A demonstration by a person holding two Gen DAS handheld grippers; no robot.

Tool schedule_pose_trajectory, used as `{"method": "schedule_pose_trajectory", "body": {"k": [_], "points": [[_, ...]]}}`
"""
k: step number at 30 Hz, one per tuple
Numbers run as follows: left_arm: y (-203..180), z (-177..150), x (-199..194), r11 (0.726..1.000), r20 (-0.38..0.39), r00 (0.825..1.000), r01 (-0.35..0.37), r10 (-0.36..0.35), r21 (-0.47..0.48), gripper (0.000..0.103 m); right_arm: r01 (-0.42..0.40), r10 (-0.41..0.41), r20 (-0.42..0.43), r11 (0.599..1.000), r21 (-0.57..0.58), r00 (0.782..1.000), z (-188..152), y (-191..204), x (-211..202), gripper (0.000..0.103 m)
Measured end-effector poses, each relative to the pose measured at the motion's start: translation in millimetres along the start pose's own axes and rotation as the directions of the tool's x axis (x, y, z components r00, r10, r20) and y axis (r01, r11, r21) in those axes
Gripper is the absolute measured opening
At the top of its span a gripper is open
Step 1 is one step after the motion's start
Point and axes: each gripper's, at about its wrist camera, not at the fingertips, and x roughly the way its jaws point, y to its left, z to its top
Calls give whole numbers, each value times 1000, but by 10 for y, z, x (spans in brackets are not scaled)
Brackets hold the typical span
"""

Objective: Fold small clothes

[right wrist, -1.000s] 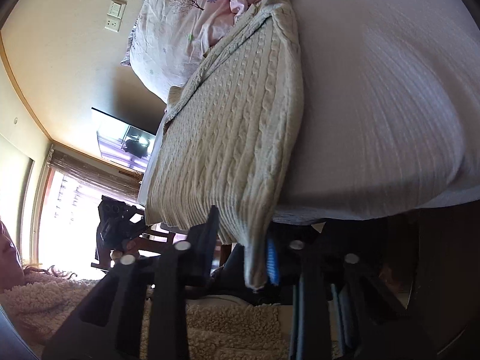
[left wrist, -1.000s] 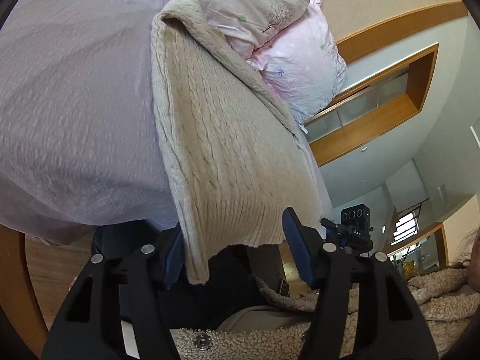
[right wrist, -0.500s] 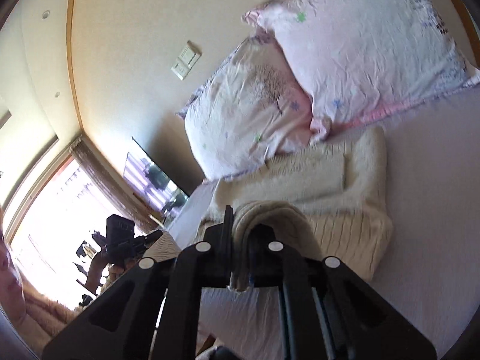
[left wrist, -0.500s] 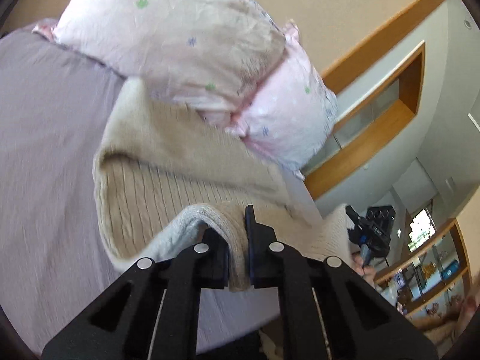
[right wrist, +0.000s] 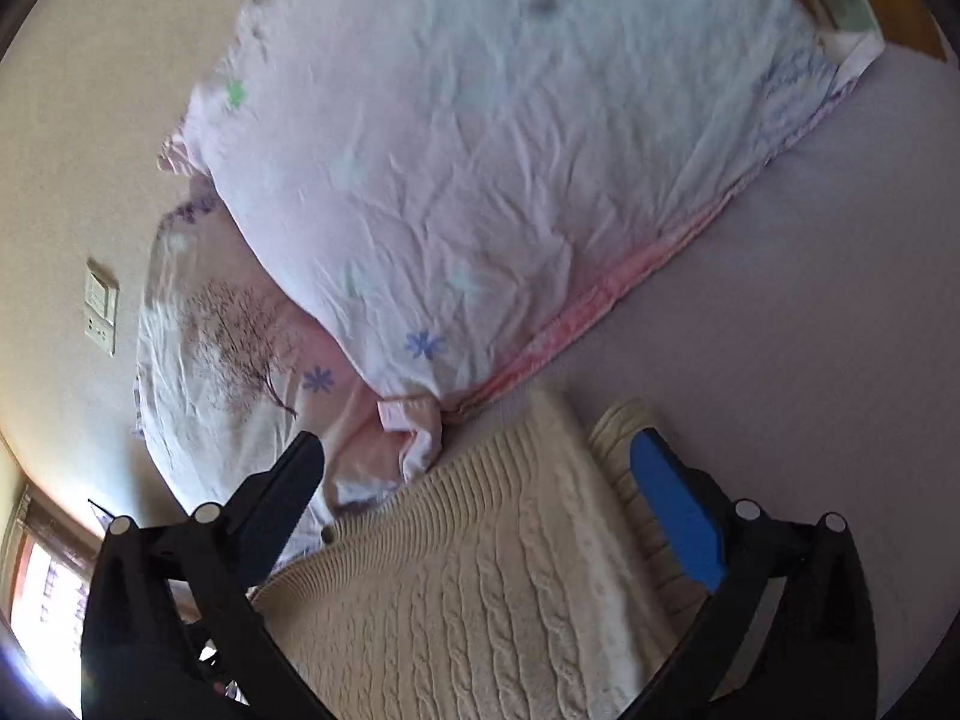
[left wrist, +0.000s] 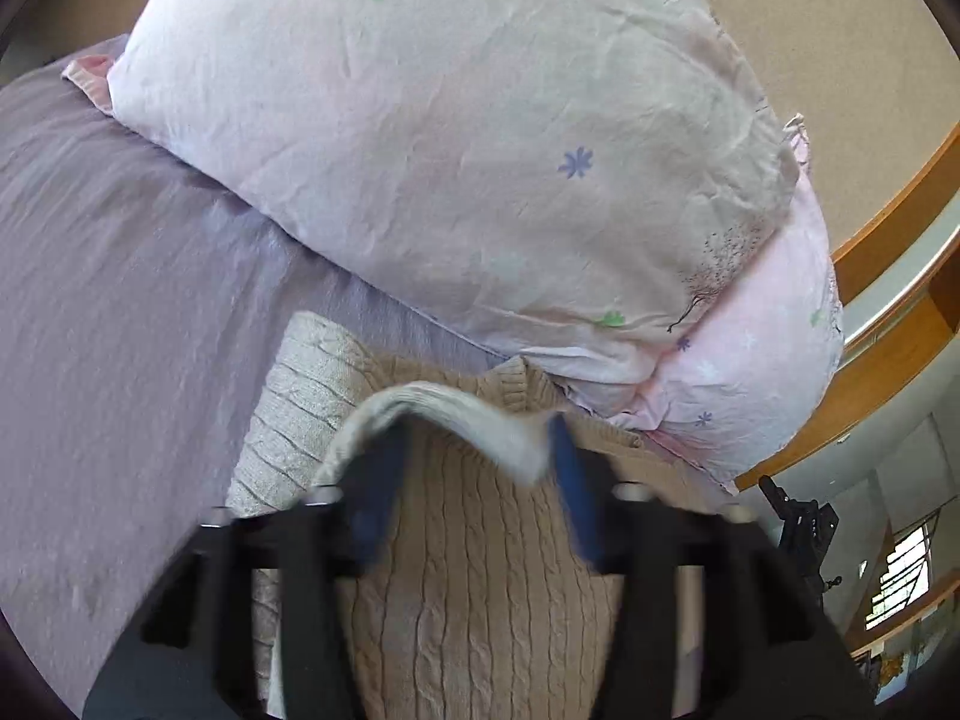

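A beige cable-knit sweater point(left wrist: 480, 594) lies folded over on the lavender bed sheet point(left wrist: 120, 312), its top edge close to the pillows. My left gripper point(left wrist: 468, 480) is open, its blue pads apart; the folded hem point(left wrist: 444, 414) drapes loosely across the fingertips. In the right wrist view the same sweater point(right wrist: 468, 594) lies flat below my right gripper point(right wrist: 480, 480), which is open wide and holds nothing.
Two pink floral pillows point(left wrist: 480, 138) point(right wrist: 480, 138) are stacked right behind the sweater. A beige wall with a light switch point(right wrist: 101, 306) is beyond. Lavender sheet point(right wrist: 810, 300) spreads to the side.
Both grippers carried the sweater's lower hem up toward the pillows, folding it over, then opened. The hem is released on the right and slack on the left.
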Motion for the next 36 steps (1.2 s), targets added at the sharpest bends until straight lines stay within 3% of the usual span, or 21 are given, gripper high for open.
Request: {"method": "schedule_pose_trajectory", "body": {"k": [1, 2, 5, 6, 8, 11, 15, 17, 18, 19, 22, 25, 27, 29, 32, 34, 36], "points": [[-22, -10, -120, 1000, 40, 999, -11, 11, 8, 102, -30, 30, 29, 1000, 6, 999, 41, -8, -60, 101], [-21, -14, -251, 999, 81, 996, -35, 33, 21, 102, -68, 67, 35, 998, 11, 997, 64, -41, -118, 101], [136, -27, -384, 996, 19, 997, -74, 74, 42, 102, -107, 106, 31, 994, 18, 994, 109, -129, -222, 101], [215, -46, -361, 996, -19, 996, -81, 81, 29, 98, -110, 109, 24, 994, 27, 994, 121, -174, -243, 101], [385, -112, -256, 996, -108, 990, -88, 87, -10, 82, -134, 134, 3, 989, 64, 991, 146, -257, -244, 101], [572, -226, -134, 996, -187, 981, -56, 43, -64, 70, -143, 145, -22, 986, 80, 989, 95, -246, -195, 101], [581, -297, -65, 998, -177, 984, 0, -12, -68, 65, -149, 151, -43, 988, 47, 988, 46, -103, -100, 101], [613, -328, 3, 994, -195, 980, 15, -36, -110, 47, -169, 171, -60, 985, 41, 983, 32, -66, -84, 101], [637, -343, 38, 988, -208, 976, 24, -55, -150, 30, -178, 180, -71, 983, 40, 981, 26, -46, -75, 101], [676, -364, 53, 979, -204, 975, 46, -87, -199, 25, -185, 188, -81, 982, 38, 979, 22, -28, -67, 101], [572, -347, -27, 962, -156, 977, 104, -146, -252, 17, -203, 205, -96, 979, 27, 974, 30, 14, -87, 101], [78, -285, -92, 956, -114, 965, 208, -235, -210, 16, -205, 203, -72, 979, -8, 976, 81, 72, -207, 101], [-398, -281, 2, 941, -117, 942, 293, -315, -169, 16, -193, 192, -34, 980, -40, 981, 138, 95, -336, 101], [-903, -373, 257, 909, -146, 900, 389, -410, -151, 15, -168, 170, 19, 983, -80, 985, 210, 99, -489, 101], [-1614, -729, 996, 849, -252, 811, 490, -528, -198, 15, -107, 116, 67, 987, -122, 991, 305, 45, -614, 101], [-1885, -1017, 1518, 813, -341, 741, 494, -579, -308, 18, -92, 96, 40, 991, -101, 995, 368, -51, -600, 101], [-2028, -1215, 1807, 795, -407, 685, 478, -604, -374, 23, -94, 94, -13, 994, -61, 996, 422, -162, -551, 101]]}}
